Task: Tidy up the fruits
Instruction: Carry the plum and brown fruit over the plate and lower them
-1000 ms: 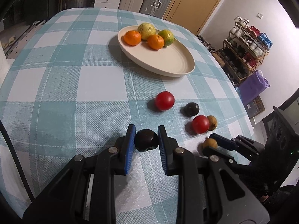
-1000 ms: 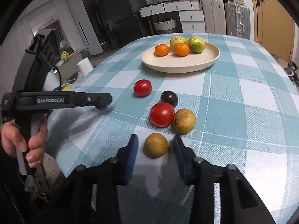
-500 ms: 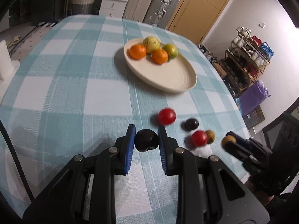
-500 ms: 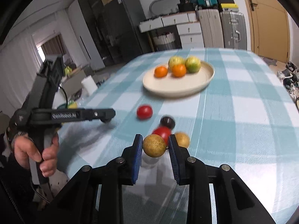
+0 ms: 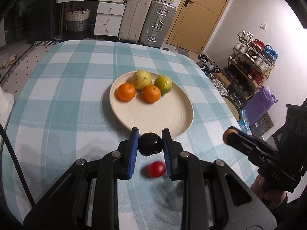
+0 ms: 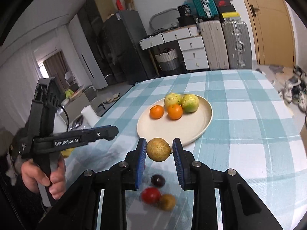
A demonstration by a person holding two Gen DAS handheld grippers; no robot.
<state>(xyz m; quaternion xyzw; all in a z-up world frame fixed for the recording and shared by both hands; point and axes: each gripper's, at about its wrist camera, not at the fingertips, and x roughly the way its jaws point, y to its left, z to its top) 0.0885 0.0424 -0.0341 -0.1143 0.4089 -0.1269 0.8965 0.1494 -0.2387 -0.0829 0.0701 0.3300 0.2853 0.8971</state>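
Left wrist view: left gripper (image 5: 150,147) clamped a dark fruit (image 5: 150,146) between its pads, right gripper (image 6: 158,149) pinched a tan fruit (image 6: 158,149) likewise, both carried clear of the cloth, the plate (image 5: 172,123) just beyond the fingertips, presumably their destination.

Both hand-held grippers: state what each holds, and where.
Left hand-held gripper: round dark fruit, clamped across its sides. Right hand-held gripper: round yellow-brown fruit, likewise.
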